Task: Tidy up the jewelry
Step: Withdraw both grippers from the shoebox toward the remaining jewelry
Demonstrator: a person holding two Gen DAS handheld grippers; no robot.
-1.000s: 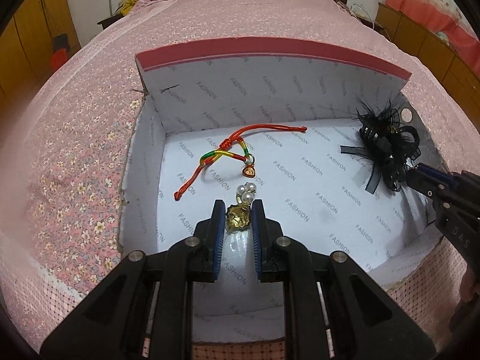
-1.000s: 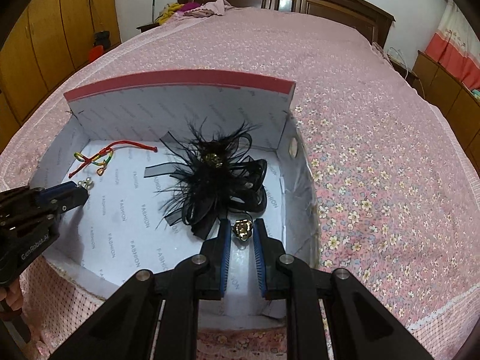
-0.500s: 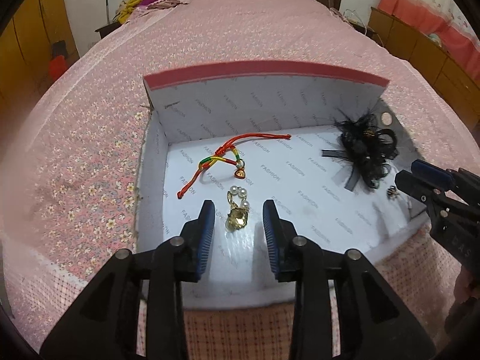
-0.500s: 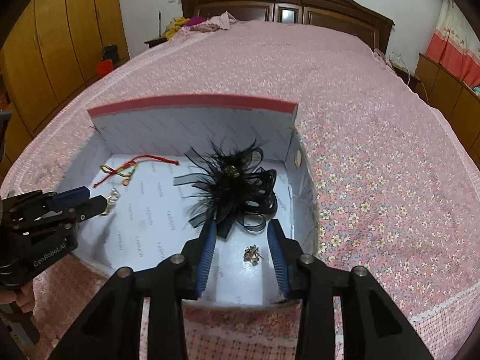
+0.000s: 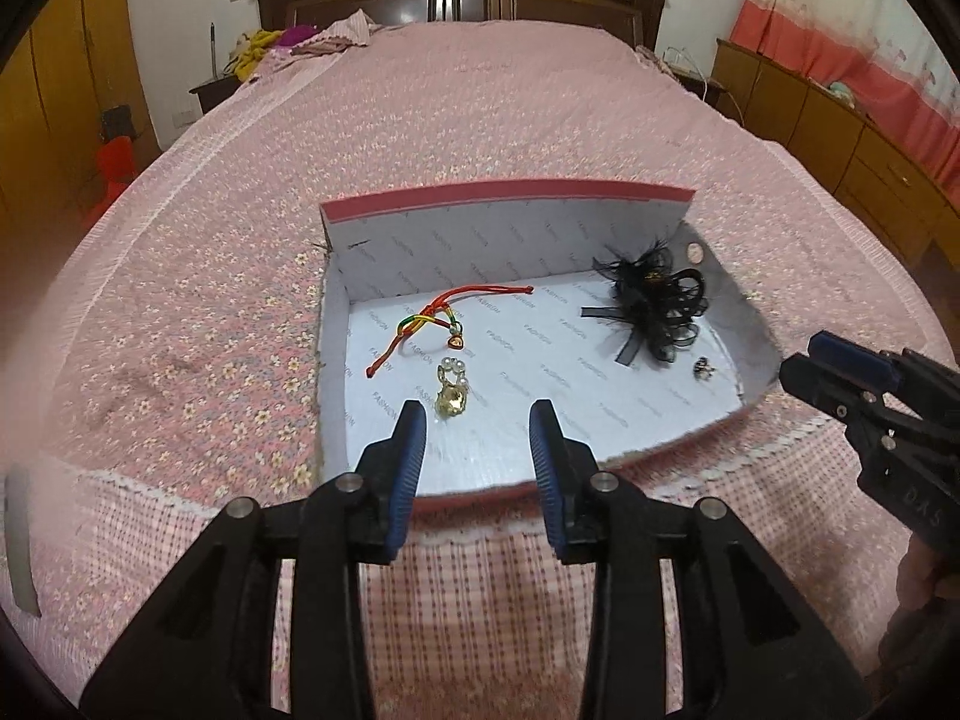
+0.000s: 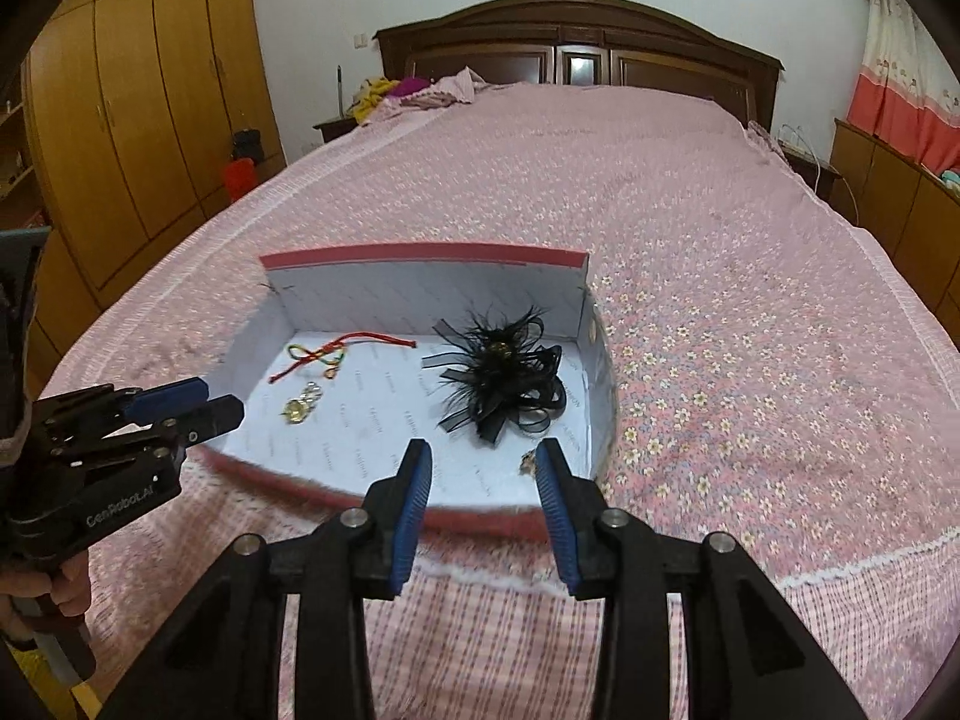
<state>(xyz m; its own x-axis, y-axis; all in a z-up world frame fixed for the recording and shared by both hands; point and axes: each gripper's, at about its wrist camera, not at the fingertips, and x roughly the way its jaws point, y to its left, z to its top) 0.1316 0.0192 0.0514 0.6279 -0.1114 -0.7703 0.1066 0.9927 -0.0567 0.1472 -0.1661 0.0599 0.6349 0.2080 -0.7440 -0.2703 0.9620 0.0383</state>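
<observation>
A shallow white box with a red rim (image 5: 510,195) (image 6: 420,252) lies on the pink bed. Inside lie a red braided cord bracelet (image 5: 447,315) (image 6: 327,354), a gold and pearl brooch (image 5: 451,393) (image 6: 300,405), a black feather hair clip (image 5: 654,306) (image 6: 501,369) and a small gold earring (image 5: 702,367) (image 6: 528,461). My left gripper (image 5: 478,420) (image 6: 198,405) is open and empty, near the box's front left, just short of the brooch. My right gripper (image 6: 483,459) (image 5: 831,363) is open and empty at the front right, beside the earring.
The pink floral bedspread (image 6: 750,312) spreads all round the box. A dark wooden headboard (image 6: 576,48) stands at the far end with clothes (image 6: 420,90) piled near it. Wooden wardrobes (image 6: 132,96) line the left, low cabinets (image 5: 840,138) the right.
Both grippers opened, the left letting go of the brooch and the right the earring, and both pulled back from the box toward its front edge. The pieces now lie on the box floor.
</observation>
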